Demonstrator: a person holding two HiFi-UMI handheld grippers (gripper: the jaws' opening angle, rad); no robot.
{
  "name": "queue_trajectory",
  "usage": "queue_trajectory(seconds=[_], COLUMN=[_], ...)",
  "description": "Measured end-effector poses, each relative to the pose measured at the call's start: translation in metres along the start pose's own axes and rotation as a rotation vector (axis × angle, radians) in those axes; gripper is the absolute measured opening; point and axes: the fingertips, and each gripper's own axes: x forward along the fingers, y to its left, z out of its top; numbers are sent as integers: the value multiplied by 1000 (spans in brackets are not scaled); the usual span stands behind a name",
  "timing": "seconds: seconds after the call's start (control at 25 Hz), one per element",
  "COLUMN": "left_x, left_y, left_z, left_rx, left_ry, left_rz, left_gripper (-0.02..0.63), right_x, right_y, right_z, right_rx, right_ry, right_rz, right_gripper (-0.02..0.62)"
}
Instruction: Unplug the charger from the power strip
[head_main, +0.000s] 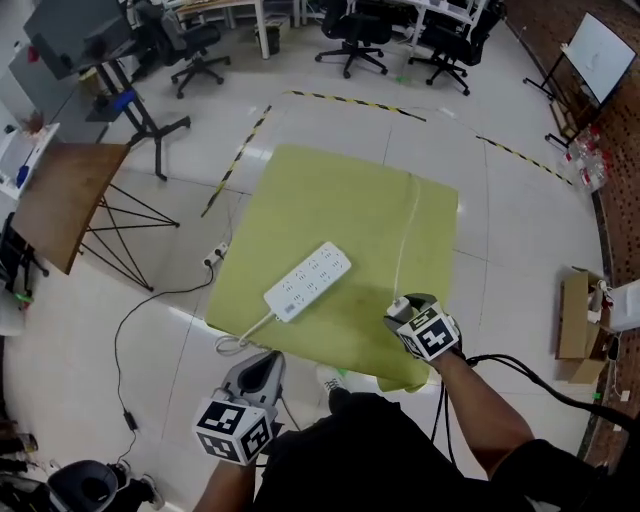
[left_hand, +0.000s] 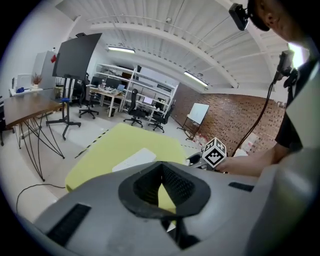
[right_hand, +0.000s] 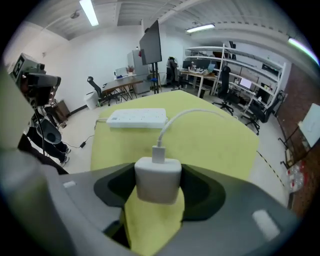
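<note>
A white power strip (head_main: 307, 281) lies on the yellow-green table (head_main: 340, 190), its own cord running off the near-left edge. My right gripper (head_main: 408, 312) is over the table's near right part, shut on the white charger (right_hand: 157, 181), which is clear of the strip (right_hand: 137, 118). The charger's white cable (head_main: 405, 230) trails from it across the table toward the far edge. My left gripper (head_main: 264, 365) hangs off the table's near-left edge, its jaws (left_hand: 161, 168) together with nothing between them.
A wooden folding table (head_main: 60, 195) and a wheeled screen stand (head_main: 110, 50) are at the left. A black cable (head_main: 140, 310) and a floor socket (head_main: 214, 257) lie beside the table. Office chairs (head_main: 355, 30) are at the back, a cardboard box (head_main: 575, 315) at the right.
</note>
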Motion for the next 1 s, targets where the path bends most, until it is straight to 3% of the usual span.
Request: queue_trajectory(seconds=[0.2, 0.4, 0.88, 1.0], left_x=[17, 23, 5, -12], left_y=[-29, -45, -36, -36], left_z=[1, -6, -23, -25], left_rx=[41, 64, 40, 32], left_ry=[27, 47, 44, 24], left_rz=[-89, -127, -100, -94], left_gripper=[6, 6, 6, 6], right_x=[-16, -13, 2, -6], right_y=[-15, -26, -37, -42], right_z=[-62, -96, -105, -100], right_rx=[6, 74, 130, 163], right_ry=[110, 139, 76, 29], right_rz=[-49, -70, -133, -163], right_gripper=[270, 272, 274, 305])
